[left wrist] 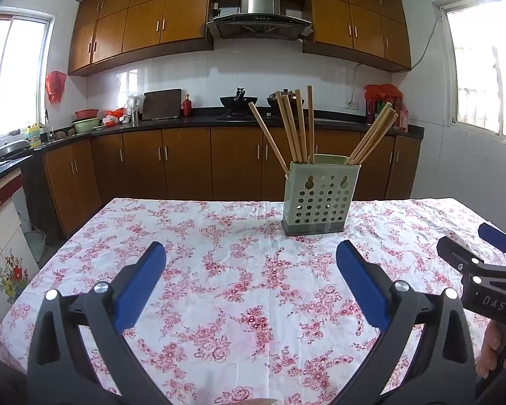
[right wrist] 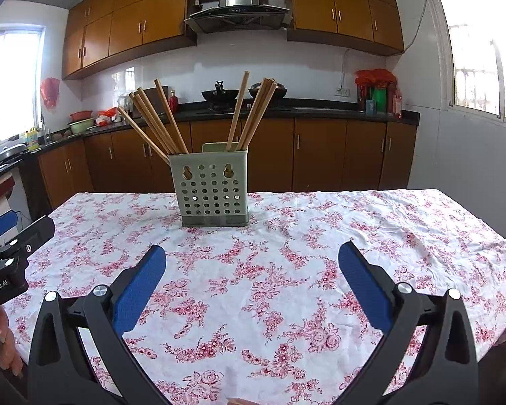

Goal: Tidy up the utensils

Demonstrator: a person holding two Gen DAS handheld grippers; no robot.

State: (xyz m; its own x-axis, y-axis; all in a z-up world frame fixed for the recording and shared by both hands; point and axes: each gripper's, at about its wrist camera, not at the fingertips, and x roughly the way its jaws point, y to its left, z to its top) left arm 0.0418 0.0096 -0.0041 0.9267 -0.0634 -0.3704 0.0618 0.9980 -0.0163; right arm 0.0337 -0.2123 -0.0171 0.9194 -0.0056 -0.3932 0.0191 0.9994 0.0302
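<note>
A pale green perforated utensil holder (left wrist: 318, 199) stands upright on the floral tablecloth (left wrist: 219, 270) toward the far side of the table; it also shows in the right wrist view (right wrist: 213, 190). Several wooden chopsticks (left wrist: 295, 125) stand in it, fanned into a left and a right bunch (right wrist: 158, 118). My left gripper (left wrist: 251, 290) is open and empty, above the cloth, short of the holder. My right gripper (right wrist: 253, 287) is open and empty, likewise short of the holder. Each gripper's side shows at the edge of the other's view.
The table (right wrist: 421, 236) ends at the far edge behind the holder and at the right. Kitchen counters (left wrist: 185, 121) with woks, bowls and bottles run along the back wall. Windows are at both sides.
</note>
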